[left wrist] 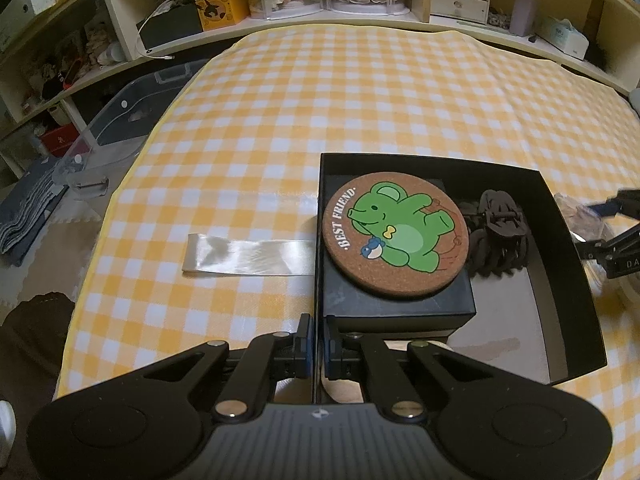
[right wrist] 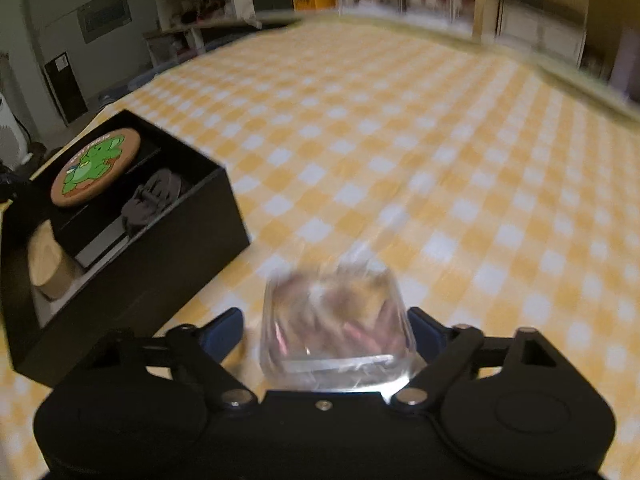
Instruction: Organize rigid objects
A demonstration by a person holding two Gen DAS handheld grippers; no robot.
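— Tub (left wrist: 578, 208), left-wrist view: where does it lie?

— At the far right edge, outside the box (left wrist: 440, 160), just beyond the box's right wall. It is a blurred clear shape, with the right gripper (left wrist: 600, 226) around it. The left gripper (left wrist: 318, 344) is clenched on the box's near-left wall, which runs straight up between its fingers. So this hand steadies the box and is well apart from the tub.

— What already sits inside the box?

— A cork coaster (left wrist: 396, 236) on a dark inner case at the left and a brown hair clip (left wrist: 500, 236) in the middle. The bare floor is at the near right, the side closest to the tub.

— Right-wrist view?

— The tub (right wrist: 336, 312) stands dead ahead, between the fingers of the right gripper (right wrist: 326, 328), and holds small brownish pieces. The jaws are spread wide. The right pad seems to meet the tub's wall, but a sliver of cloth shows beside the left pad (right wrist: 226, 330), so it is not yet gripped. Blur hides whether the tub rests on the checked cloth (right wrist: 440, 140).

— Which way must it travel?

— Leftward, by judgement: the box (right wrist: 160, 280) lies to the left of the jaws, with its open top facing them. The right hand is the nearer one.
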